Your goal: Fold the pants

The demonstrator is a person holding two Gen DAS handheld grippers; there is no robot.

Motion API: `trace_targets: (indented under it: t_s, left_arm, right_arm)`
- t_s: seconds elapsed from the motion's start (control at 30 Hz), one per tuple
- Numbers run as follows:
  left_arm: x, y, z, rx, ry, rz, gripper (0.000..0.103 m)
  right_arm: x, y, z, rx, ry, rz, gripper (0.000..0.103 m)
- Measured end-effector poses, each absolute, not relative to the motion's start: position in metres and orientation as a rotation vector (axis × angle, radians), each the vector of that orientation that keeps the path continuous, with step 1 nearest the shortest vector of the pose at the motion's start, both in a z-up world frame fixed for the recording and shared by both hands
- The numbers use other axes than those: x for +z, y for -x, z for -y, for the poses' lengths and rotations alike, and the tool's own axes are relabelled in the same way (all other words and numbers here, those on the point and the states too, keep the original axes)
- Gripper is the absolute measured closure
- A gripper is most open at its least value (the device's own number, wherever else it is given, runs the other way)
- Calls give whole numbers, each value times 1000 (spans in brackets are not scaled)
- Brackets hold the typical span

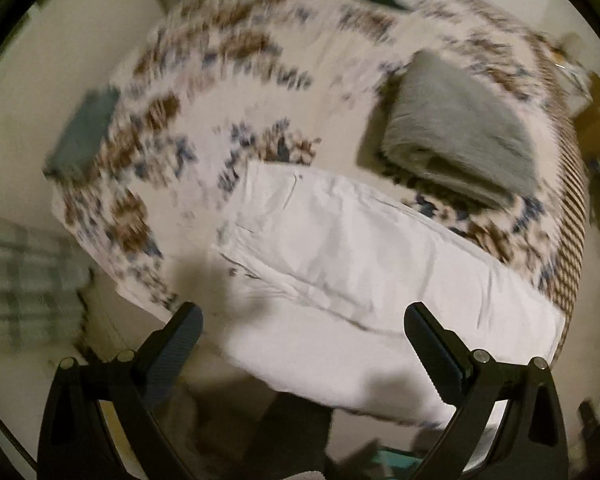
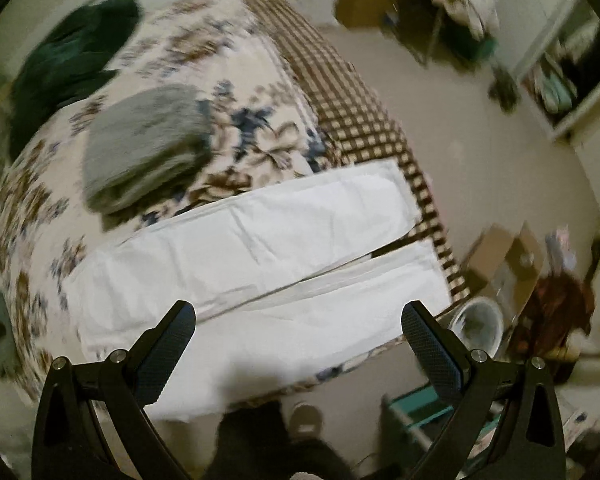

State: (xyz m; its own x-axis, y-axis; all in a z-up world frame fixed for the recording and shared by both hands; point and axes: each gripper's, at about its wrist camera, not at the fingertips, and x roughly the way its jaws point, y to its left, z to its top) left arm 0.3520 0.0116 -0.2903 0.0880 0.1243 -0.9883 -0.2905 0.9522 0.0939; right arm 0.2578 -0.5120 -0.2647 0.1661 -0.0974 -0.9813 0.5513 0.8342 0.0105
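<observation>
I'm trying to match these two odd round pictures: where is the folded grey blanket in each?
Left wrist view: folded grey blanket at upper right, beyond the white pants.
Right wrist view: the blanket at left of centre, above the pants.
Shared landmark: the flowered bedspread beneath both.

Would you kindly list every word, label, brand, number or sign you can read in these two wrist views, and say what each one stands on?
None: no text is readable in either view.
White pants: no label or print shows.
Folded grey towel: plain, blurred.
Floral bedspread: pattern only.
Brown cardboard box: too blurred to tell whether it bears any markings.
Left gripper and right gripper: no markings visible.
</observation>
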Motion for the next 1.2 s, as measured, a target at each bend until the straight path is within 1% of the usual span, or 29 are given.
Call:
trace_targets:
  t_s: [0.07,0.1,0.13,0.2,0.37,0.57,0.6,0.63,0.67,0.7,0.73,0.77,0.8,0.83,0.87,0.9,0.93,0.97,1.0,1.03,1.07,1.1,1.2]
  left_arm:
    - [-325,-387,-23,362,212,-1499,0]
    - [-341,-401,-27,391,237,-1511,0]
    - [-357,-414,-34,423,259,-1528,0]
    - [-396,-446,-47,489,310,-1574,0]
    - [-476,-508,-76,592,460,-1651,0]
    - [-550,-548,-105,700,602,-1711,0]
    - [-554,-550,-108,709,598,-1710,6]
    - [-559,-552,-109,717,583,-1709,23]
    - [-563,-552,-110,719,559,-1707,37]
    - [-563,-551,-109,719,541,-1702,54]
    - [-563,-551,-108,708,528,-1688,61]
    - [-561,-549,-106,689,511,-1668,67]
    - [-557,-546,-105,668,504,-1643,75]
    - [-553,-543,-106,658,507,-1619,82]
    - [-551,-540,-108,645,522,-1593,84]
    - [-549,-538,-109,637,535,-1576,88]
    - [-541,-533,-111,623,550,-1546,90]
    - [-534,-528,-112,608,547,-1523,91]
    - [-527,-523,-113,593,539,-1502,92]
    - [-519,-518,-113,578,536,-1482,93]
    - [-510,-512,-113,563,539,-1462,93]
    - [-500,-506,-114,548,536,-1442,93]
    - [-472,-479,-121,513,551,-1385,94]
  right_arm:
    - [-325,-303,549,-547,-501,-1386,0]
    - [-325,-303,549,-547,-501,-1386,0]
    - [-358,-322,567,-583,-550,-1412,0]
    - [-401,-347,589,-625,-601,-1444,0]
    - [-487,-370,621,-714,-706,-1517,0]
    - [-560,-383,645,-798,-831,-1561,0]
    - [-569,-385,649,-812,-856,-1559,0]
    - [-581,-388,652,-827,-884,-1560,0]
    - [-589,-389,654,-836,-906,-1562,0]
    - [-589,-389,654,-836,-906,-1562,0]
    - [-608,-391,658,-857,-964,-1563,0]
    - [-616,-391,658,-866,-993,-1562,0]
    - [-623,-390,658,-881,-1015,-1556,2]
    - [-626,-390,658,-884,-1023,-1551,3]
    - [-629,-390,656,-885,-1023,-1546,9]
    - [-629,-389,652,-885,-1007,-1542,19]
    - [-627,-389,649,-885,-996,-1538,27]
    - [-622,-387,645,-879,-976,-1523,48]
    - [-617,-387,641,-868,-963,-1513,75]
    - [-610,-385,637,-846,-961,-1497,86]
    - [-603,-382,632,-830,-966,-1482,93]
    - [-595,-378,626,-817,-959,-1471,96]
    - [-569,-361,611,-757,-932,-1430,98]
